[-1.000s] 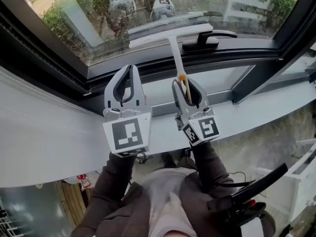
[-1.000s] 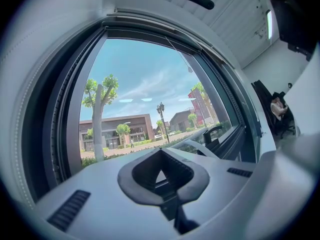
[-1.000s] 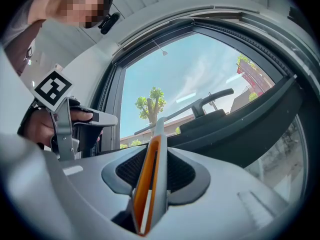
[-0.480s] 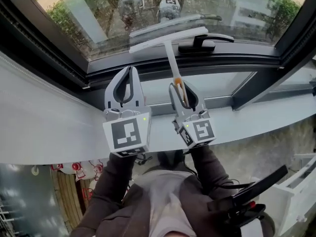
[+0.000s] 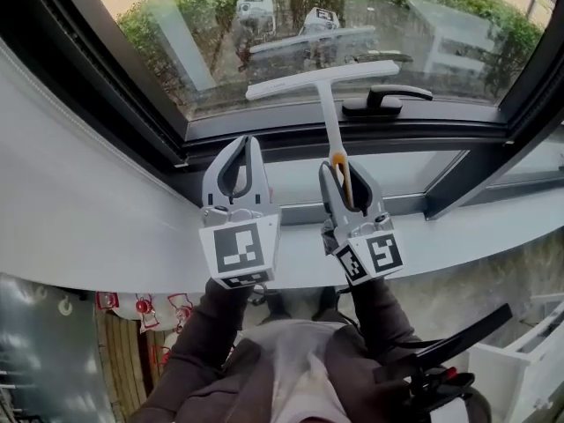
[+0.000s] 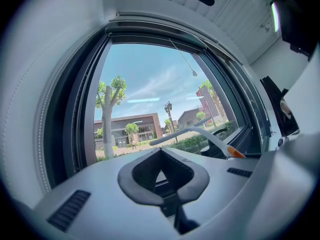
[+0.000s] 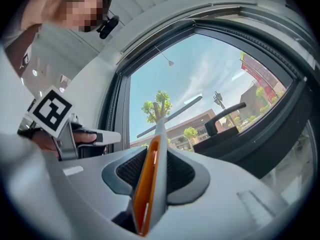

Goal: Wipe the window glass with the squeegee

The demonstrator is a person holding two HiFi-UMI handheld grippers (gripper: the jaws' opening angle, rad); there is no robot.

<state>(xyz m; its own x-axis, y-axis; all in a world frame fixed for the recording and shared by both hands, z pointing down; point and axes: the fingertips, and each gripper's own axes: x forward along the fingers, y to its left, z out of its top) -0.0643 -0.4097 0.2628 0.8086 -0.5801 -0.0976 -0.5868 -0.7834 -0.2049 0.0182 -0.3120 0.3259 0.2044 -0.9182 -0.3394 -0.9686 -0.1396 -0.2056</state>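
Head view: two grippers, one squeegee, one window handle; the left gripper (image 5: 250,144), grey plastic with a square-marked cube, hangs at 9 o'clock of the right gripper (image 5: 340,166), just beside it, over the pale smooth sill (image 5: 97,236). The squeegee (image 5: 327,111), a white T with a slim straight handle and a long flat blade, runs from the right gripper toward 12 o'clock; its blade lies across the low edge of the window glass (image 5: 370,16), with the black lever-shaped window handle (image 5: 386,100) at its 4 o'clock; whether blade meets glass I cannot tell.

Left gripper view: its two ribbed dark pads curve to meet at the tips with nothing between them; the squeegee shows at 2 o'clock.

Right gripper view: the two jaws are clamped on the squeegee's handle, grey-white with one orange strip; the blade crosses the glass at 12 o'clock; the left gripper sits at 9 o'clock.
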